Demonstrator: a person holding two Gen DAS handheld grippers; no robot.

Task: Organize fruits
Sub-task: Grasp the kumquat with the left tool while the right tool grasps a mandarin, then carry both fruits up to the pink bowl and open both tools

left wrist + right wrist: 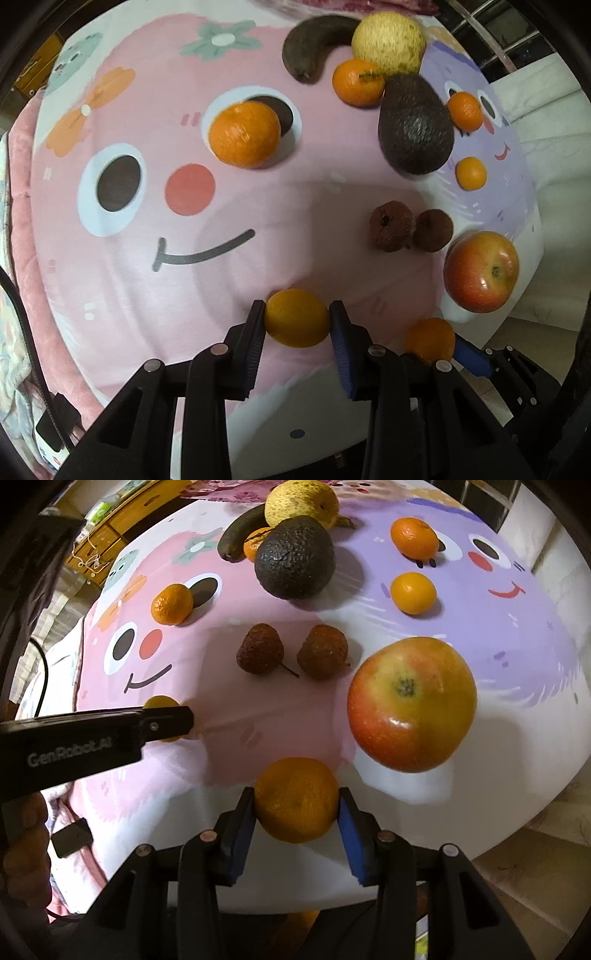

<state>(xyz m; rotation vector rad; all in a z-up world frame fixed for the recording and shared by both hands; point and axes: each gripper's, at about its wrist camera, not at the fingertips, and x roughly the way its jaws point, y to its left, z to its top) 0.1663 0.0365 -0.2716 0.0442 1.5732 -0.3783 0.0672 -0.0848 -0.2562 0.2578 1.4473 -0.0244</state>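
Observation:
My left gripper is shut on a small yellow-orange mandarin above the pink cartoon mat. My right gripper is shut on another mandarin, low over the mat's near edge; it also shows in the left wrist view. A red-yellow apple lies just right of it. Two shrivelled brown fruits lie mid-mat. An avocado, a yellow pear, a dark banana and several loose mandarins lie farther off.
The mat has a pink half and a purple half, on a white surface. Pink fabric borders the left side. A wooden cabinet stands at the far left. The left gripper's body crosses the right wrist view.

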